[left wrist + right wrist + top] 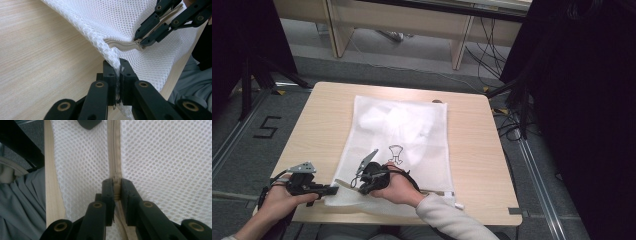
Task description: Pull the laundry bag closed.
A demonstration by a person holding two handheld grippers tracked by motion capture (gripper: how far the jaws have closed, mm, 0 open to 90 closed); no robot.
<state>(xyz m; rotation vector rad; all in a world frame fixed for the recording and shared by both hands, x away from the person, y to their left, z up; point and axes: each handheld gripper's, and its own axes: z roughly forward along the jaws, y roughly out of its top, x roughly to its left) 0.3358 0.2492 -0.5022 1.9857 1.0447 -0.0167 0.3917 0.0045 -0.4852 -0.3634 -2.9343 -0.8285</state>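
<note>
White mesh bag [399, 140] lies flat on wooden worktop [472, 145], w/ white contents inside. L gripper [118, 72] has its jaws clamped on bag's near-left corner edge. R gripper [117, 188] pinches the beige zipper [113, 150] w/ jaws closed, just beside L.

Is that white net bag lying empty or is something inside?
Something's inside: the mesh bag shows a white bundle through its netting on the high view.
</note>
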